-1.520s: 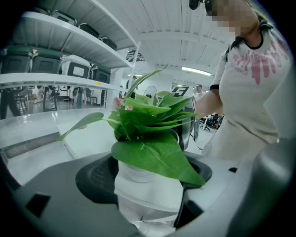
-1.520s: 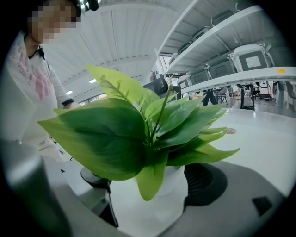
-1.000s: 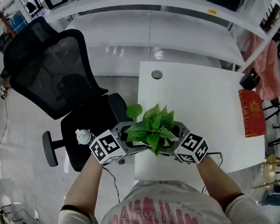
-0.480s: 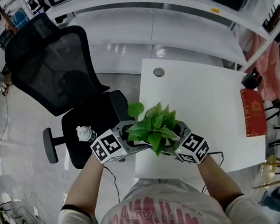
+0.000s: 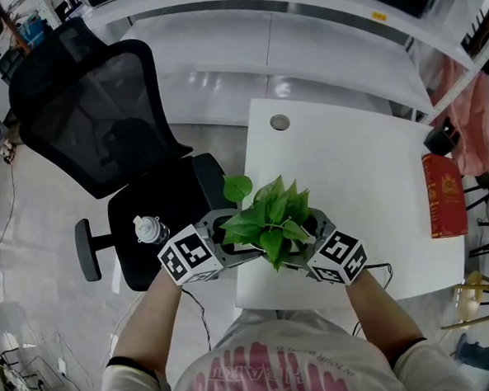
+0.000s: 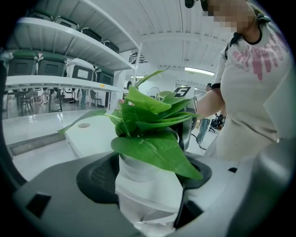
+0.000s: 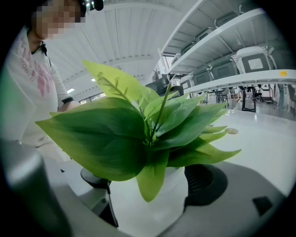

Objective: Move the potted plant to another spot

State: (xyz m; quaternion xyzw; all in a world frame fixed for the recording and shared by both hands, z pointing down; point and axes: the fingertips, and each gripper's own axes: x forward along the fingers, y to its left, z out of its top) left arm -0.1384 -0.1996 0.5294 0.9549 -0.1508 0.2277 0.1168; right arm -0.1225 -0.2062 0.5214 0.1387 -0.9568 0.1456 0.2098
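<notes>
The potted plant (image 5: pixel 272 219) has broad green leaves and a white pot (image 6: pixel 144 178). It sits over the near-left corner of the white table (image 5: pixel 353 181), and the leaves hide the pot in the head view. My left gripper (image 5: pixel 228 235) is shut on the pot from the left. My right gripper (image 5: pixel 312 236) is shut on it from the right. In the left gripper view the pot fills the gap between the dark pads (image 6: pixel 98 178). The right gripper view shows the same pot (image 7: pixel 148 203) pressed between the pads (image 7: pixel 206 183). I cannot tell whether the pot rests on the table.
A black office chair (image 5: pixel 92 115) stands left of the table, with a small bottle (image 5: pixel 147 228) on its seat. A red box (image 5: pixel 443 197) and a black object (image 5: pixel 440 140) lie at the table's right edge. A cable grommet (image 5: pixel 279 122) is at the far left, and white shelves (image 5: pixel 270 43) stand beyond.
Only the head view has shifted slightly. Both grippers keep the same hold on the pot at the same corner.
</notes>
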